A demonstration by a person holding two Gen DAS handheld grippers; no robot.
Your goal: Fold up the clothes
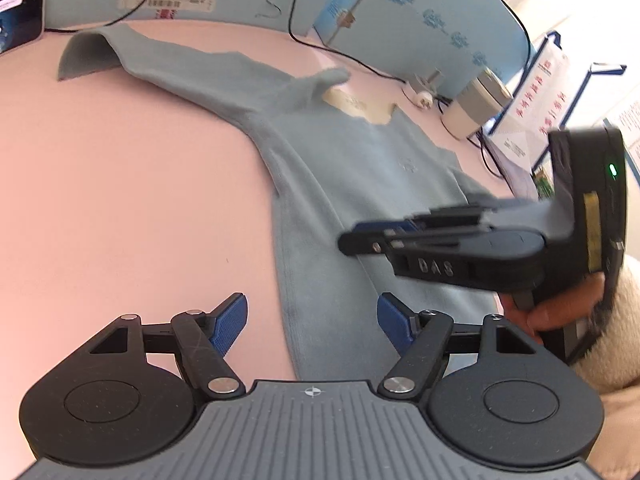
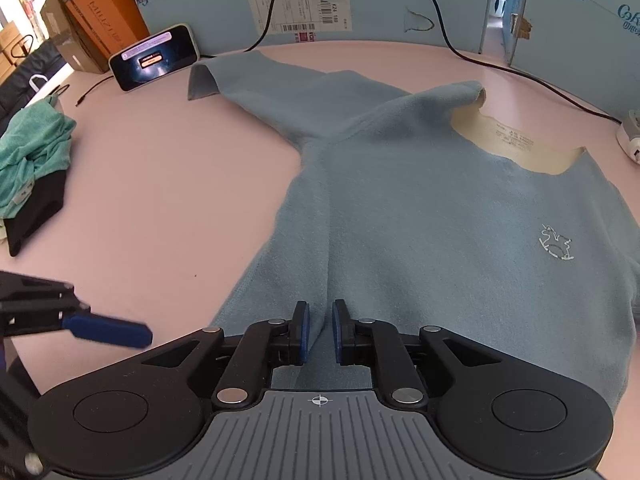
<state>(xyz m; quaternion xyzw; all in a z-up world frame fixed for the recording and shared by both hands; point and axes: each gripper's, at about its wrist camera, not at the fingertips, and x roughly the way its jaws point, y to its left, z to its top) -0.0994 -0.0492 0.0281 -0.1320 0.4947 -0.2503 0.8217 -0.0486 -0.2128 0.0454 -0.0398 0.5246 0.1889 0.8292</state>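
Observation:
A light blue fleece sweater point(image 2: 440, 220) lies face up on the pink table point(image 2: 180, 180), one sleeve stretched to the far left and the cream neck lining showing. My right gripper point(image 2: 320, 312) is low over the body near the hem, its blue pads close together with a raised ridge of fabric pinched between them. In the left wrist view the sweater point(image 1: 340, 160) runs up the middle and the right gripper point(image 1: 352, 242) reaches in from the right, held by a hand. My left gripper point(image 1: 312, 308) stands open above the sweater's left edge, nothing between its pads.
A lit phone point(image 2: 156, 56) leans at the back left. A pile of green and black clothes point(image 2: 32, 160) sits at the left edge. Blue cardboard boxes point(image 2: 360, 0) wall the back, with black cables and a white plug point(image 2: 630, 136). A white container point(image 1: 476, 108) stands far right.

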